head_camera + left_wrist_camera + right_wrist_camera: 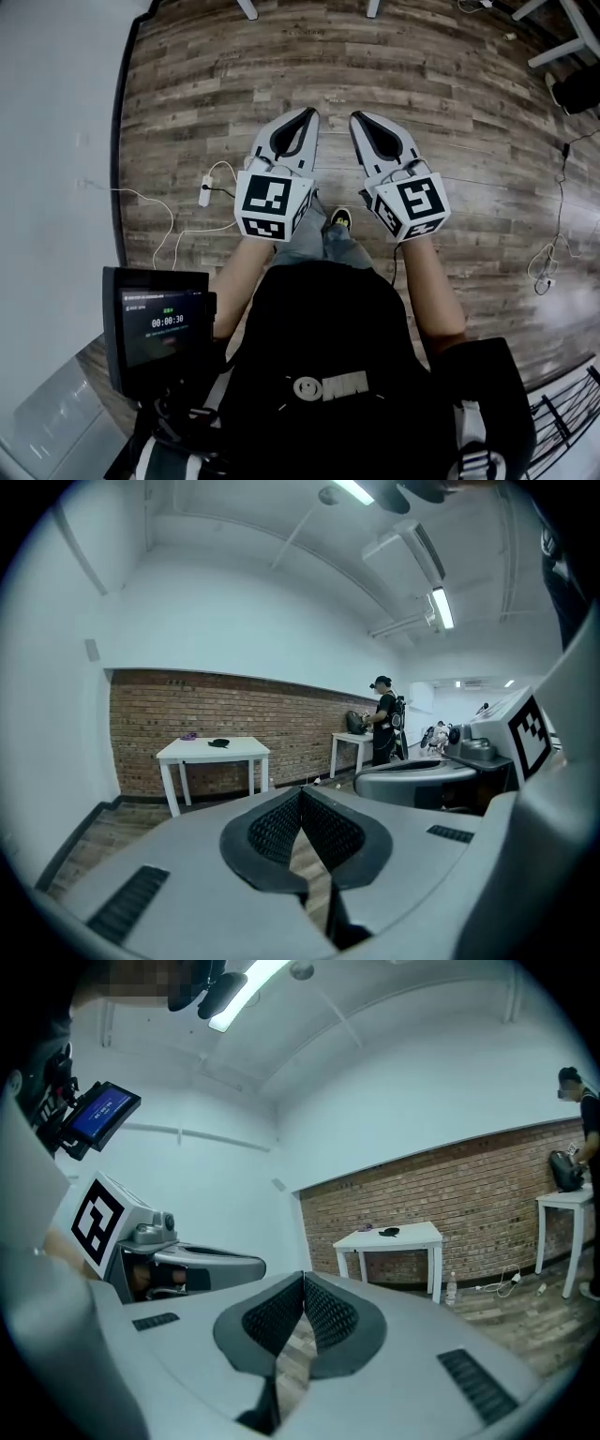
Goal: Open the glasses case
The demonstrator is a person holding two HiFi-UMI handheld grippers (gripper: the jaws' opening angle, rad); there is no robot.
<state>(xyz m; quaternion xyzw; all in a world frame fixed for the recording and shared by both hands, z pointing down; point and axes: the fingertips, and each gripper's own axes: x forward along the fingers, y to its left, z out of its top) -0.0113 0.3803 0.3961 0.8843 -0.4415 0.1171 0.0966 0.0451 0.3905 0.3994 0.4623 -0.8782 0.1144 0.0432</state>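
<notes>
Both grippers are held side by side over the wooden floor [450, 84], in front of the person who carries them. My left gripper [309, 112] is shut with nothing between its pads [301, 789]. My right gripper [356, 117] is likewise shut and empty [303, 1277]. Far ahead, by a brick wall, stands a white table [214, 752] [389, 1237]. A small dark object [218, 742] [389, 1232] lies on it, possibly the glasses case; it is too small to tell. A purple item [188, 735] lies beside it.
A second white table [354, 738] holds a dark bag [355, 722], with a person [384, 719] standing at it. A power strip [205, 192] with cable lies on the floor by the white wall. A screen [155, 323] is mounted at the person's left. A bottle [451, 1290] stands near the first table.
</notes>
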